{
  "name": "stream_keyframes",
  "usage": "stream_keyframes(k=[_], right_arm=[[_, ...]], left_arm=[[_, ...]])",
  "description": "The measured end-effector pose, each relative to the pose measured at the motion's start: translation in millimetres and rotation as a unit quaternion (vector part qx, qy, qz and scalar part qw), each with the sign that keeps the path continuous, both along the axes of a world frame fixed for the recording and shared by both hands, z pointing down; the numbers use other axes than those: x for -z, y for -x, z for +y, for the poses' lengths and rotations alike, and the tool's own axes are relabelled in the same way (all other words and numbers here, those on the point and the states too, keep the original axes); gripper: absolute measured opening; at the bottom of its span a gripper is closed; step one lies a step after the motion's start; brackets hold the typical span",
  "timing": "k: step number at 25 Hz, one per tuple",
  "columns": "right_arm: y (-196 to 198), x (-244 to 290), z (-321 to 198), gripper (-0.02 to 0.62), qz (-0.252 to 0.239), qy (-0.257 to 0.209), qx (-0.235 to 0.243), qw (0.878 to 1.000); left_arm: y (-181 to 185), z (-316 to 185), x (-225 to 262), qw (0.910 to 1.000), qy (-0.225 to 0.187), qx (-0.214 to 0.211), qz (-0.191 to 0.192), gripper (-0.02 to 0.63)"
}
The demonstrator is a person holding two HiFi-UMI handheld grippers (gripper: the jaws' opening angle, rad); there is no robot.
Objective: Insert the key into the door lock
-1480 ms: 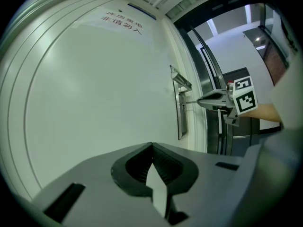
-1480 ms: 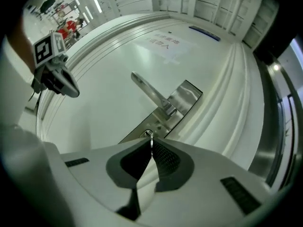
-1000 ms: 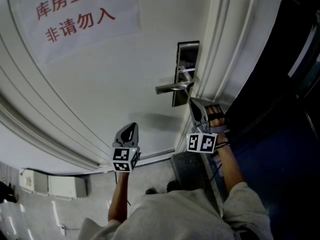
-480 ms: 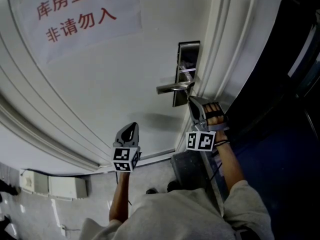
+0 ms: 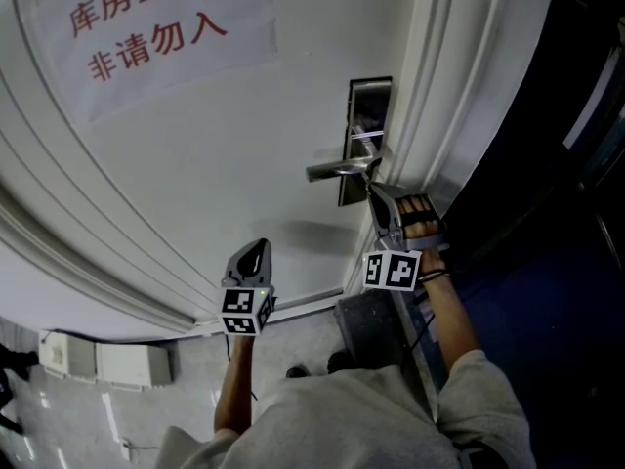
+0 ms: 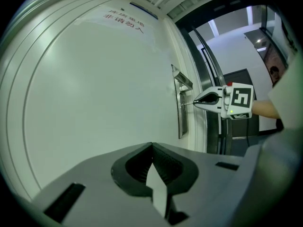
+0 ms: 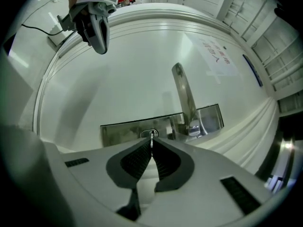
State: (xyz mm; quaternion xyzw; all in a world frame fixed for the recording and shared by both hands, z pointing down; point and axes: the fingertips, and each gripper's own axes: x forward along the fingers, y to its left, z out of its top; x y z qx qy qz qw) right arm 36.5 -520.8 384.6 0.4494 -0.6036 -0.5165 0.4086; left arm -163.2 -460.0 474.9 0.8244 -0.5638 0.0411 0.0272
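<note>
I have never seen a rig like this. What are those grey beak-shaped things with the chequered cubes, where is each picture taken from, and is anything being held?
There is no robot here: a person holds a grey tool with two jaws in each hand, and the chequered cubes are part of those tools. The head view comes from a camera on the person's head, looking down along the arms at a white door. The two gripper views come from cameras riding on the tools, each looking along its own jaws.

On the door are a paper sign with red characters and a steel lock plate with a lever handle. The right gripper has its jaws shut on a small metal key, whose tip is at the keyhole in the plate; how deep it sits I cannot tell. The left gripper is away from the lock, jaws shut, holding nothing.
</note>
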Motion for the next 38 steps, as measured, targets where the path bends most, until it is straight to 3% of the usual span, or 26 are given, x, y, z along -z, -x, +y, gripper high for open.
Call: stream_keyframes(k=[17, 38], right_arm=[[3, -2, -9, 0.029, 0.032, -0.011, -0.027, 0.999], [14, -1, -29, 0.029, 0.030, -0.022, -0.014, 0.999]], left_arm=[[-5, 0, -2, 1.0000, 0.002, -0.008, 0.002, 0.017], [8, -1, -8, 0.9999, 0.010, 0.007, 0.000, 0.017]])
